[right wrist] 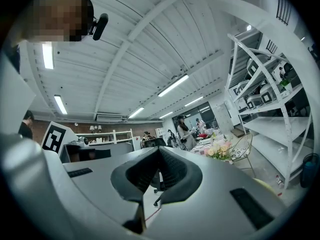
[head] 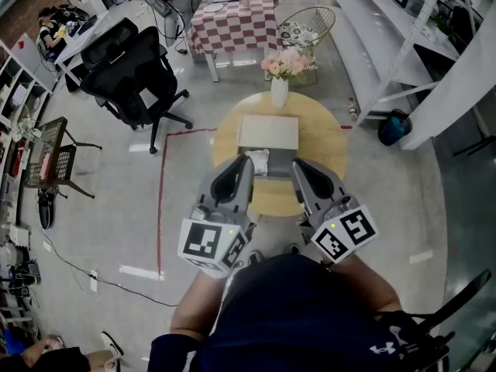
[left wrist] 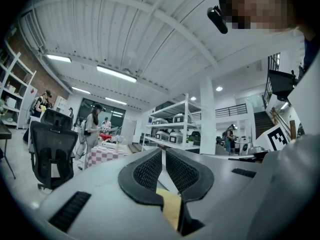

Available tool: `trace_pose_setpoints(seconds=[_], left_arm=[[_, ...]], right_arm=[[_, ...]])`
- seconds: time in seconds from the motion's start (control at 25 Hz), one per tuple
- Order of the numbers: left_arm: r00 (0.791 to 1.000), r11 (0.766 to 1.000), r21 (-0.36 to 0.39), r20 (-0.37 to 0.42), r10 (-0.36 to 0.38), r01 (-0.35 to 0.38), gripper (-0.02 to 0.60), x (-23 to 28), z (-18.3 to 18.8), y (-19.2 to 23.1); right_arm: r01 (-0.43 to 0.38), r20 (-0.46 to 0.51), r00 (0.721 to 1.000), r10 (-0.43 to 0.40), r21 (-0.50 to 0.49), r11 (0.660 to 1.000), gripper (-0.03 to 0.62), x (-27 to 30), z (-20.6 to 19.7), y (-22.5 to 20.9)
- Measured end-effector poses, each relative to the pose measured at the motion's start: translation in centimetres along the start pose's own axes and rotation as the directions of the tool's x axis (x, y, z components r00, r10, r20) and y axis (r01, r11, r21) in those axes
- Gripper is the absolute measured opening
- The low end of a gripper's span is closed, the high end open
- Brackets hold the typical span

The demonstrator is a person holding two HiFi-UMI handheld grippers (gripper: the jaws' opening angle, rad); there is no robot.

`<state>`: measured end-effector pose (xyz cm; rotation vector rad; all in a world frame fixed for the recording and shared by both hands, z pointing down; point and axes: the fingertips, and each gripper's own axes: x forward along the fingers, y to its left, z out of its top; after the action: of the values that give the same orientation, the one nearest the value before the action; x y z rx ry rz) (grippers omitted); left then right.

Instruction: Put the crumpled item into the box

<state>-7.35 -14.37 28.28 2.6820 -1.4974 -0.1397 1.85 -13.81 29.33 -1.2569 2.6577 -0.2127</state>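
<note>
1. Progress: I'd say nothing has been grabbed yet. The crumpled item (head: 258,161) lies on the round desk (head: 329,142), right against the near edge of the box (head: 267,132), on the side facing the person.
2. Caveat: there's a grey patch (head: 277,167) on that same near side of the box, touching the item. I can't tell if it's part of the box (a tray with the white panel as its lid?) or something separate. So I can't swear the item isn't already partly in, but my guess is it isn't.
3. Left gripper (left wrist: 163,151): jaws pressed together at the tips with nothing between them, aimed out at the room rather than down. From the head view the left gripper (head: 242,169) sits on the box's near side, tips right by the item. I can't tell if they touch.
4. Right gripper (right wrist: 159,149): same deal, jaws closed and empty. From above the right gripper (head: 300,170) is also on the box's near side, past the grey patch.
5. What's left: basically the whole job. Open a gripper, pinch the item, lift it, drop it in the box.
6. The item is a small white wrinkly lump, like balled-up paper or tissue. It's too small to say more, but it's probably light and squishy.
</note>
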Motion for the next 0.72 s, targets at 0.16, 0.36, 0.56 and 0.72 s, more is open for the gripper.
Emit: trace_pose_setpoints(seconds=[0.16,0.36,0.56,0.72], left_arm=[[1.000,1.000,-0.003,-0.008,0.001,-0.001,0.037,0.3,-0.2,0.3],[1.000,1.000,0.001,-0.017,-0.002,0.002,0.037,0.7,-0.8,0.6],[1.000,1.000,-0.006,-0.025,0.003,-0.003,0.037,1.1,-1.1,1.1],[1.000,1.000,-0.006,-0.029,0.001,-0.001,0.038,1.5,-1.4,1.2]], right_arm=[[-0.002,-0.004,1.000,0.002,0.005,1.000,0.005,0.4,-0.1,-0.1],[-0.007,-0.012,1.000,0.008,0.011,1.000,0.005,0.8,-0.6,-0.4],[-0.011,-0.017,1.000,0.011,0.018,1.000,0.005,1.2,-0.9,-0.5],[-0.009,-0.021,1.000,0.010,0.022,1.000,0.005,1.4,-1.1,-0.9]])
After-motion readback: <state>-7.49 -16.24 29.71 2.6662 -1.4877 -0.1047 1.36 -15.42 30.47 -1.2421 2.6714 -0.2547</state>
